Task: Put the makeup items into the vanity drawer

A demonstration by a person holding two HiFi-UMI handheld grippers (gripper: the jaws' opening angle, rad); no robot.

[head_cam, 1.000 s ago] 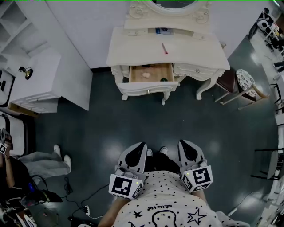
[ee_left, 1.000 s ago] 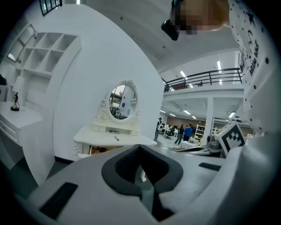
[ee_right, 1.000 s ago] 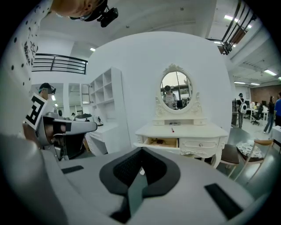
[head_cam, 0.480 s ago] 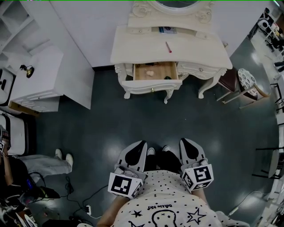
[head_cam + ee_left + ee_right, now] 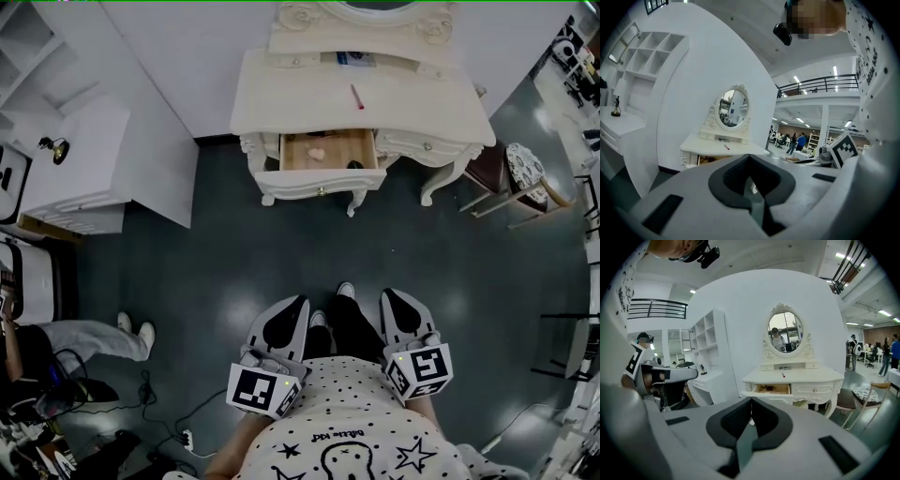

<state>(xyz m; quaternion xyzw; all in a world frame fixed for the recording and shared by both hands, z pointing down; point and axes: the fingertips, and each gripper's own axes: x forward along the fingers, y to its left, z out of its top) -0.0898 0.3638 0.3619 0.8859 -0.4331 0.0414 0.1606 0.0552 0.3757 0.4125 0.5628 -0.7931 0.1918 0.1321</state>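
The cream vanity (image 5: 281, 94) stands across the dark floor from me, and its middle drawer (image 5: 328, 150) is pulled open. Inside lie a pinkish item (image 5: 317, 154) and a small dark item (image 5: 354, 165). A red pencil-like makeup item (image 5: 357, 97) lies on the tabletop, and a small blue-and-white item (image 5: 354, 58) sits on the raised shelf under the mirror. My left gripper (image 5: 292, 307) and right gripper (image 5: 394, 302) are held close to my body, far from the vanity, both shut and empty. The right gripper view shows the open drawer (image 5: 772, 389) and the red item (image 5: 783, 375).
A white shelving unit (image 5: 66, 159) stands to the left of the vanity. A round-seated stool (image 5: 520, 173) stands at its right. A person (image 5: 37, 347) sits at the far left, with cables (image 5: 159, 412) on the floor nearby. Dark floor lies between me and the vanity.
The vanity has drifted slightly to the right in the head view. The person at the left has shifted their legs. Both grippers stay where they were.
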